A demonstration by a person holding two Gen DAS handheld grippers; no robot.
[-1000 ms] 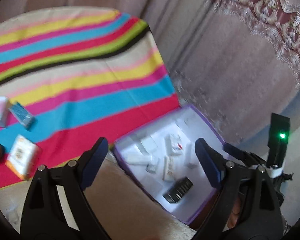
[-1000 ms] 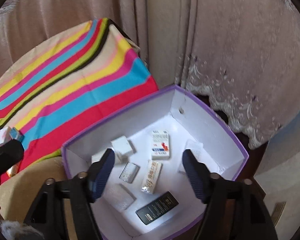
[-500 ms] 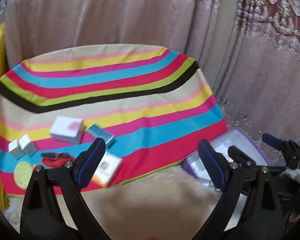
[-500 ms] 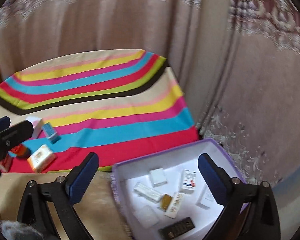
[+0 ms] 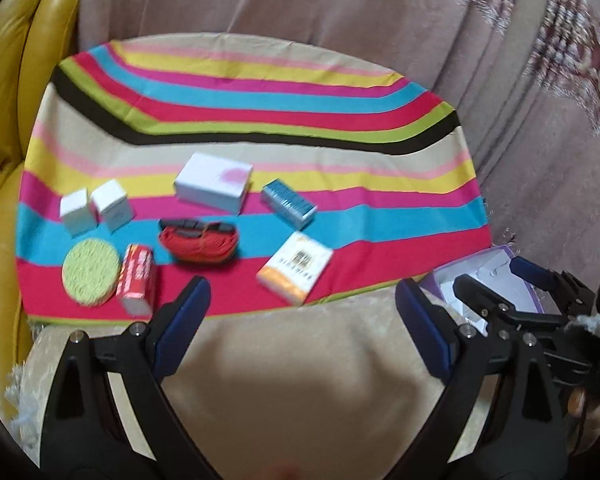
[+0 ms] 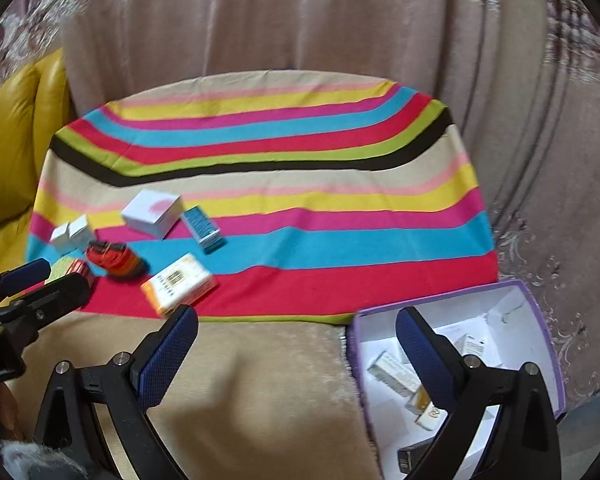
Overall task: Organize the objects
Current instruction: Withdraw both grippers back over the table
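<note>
- Left wrist view: the left gripper (image 5: 302, 312) stands with its jaws spread wide and nothing between them; below the gap lies beige plush fabric (image 5: 300, 360).
- Beyond the fingers, a striped cloth (image 5: 260, 92) carries the loose objects: two small white boxes (image 5: 96, 206) side by side at the left, a white box with a pink patch (image 5: 214, 180) near the middle, and a blue box (image 5: 288, 203) just to its right.
- Nearer the camera lie a round green sponge (image 5: 91, 274), a red-and-white packet (image 5: 137, 280) touching it, a red cord bundle (image 5: 198, 242), and an orange-and-white box (image 5: 296, 266) near the cloth's front edge.
- At the right edge, the right gripper (image 5: 496, 280) is seen from the side, jaws apart, in front of a purple box (image 5: 480, 268).
- A yellow leather cushion (image 5: 16, 80) fills the left margin; a beige curtain (image 5: 340, 8) hangs behind.
- Right wrist view: the right gripper (image 6: 296, 328) is spread wide and holds nothing.
- The purple box (image 6: 540, 320) sits at lower right, off the striped cloth; its white interior holds several small cartons (image 6: 396, 372) and a dark box (image 6: 414, 454), partly hidden by the right finger.
- The orange-and-white box (image 6: 178, 282) lies nearest the left finger, apart from it.
- The left gripper (image 6: 40, 284) enters from the left edge, jaws apart, hiding part of the sponge and packet.
</note>
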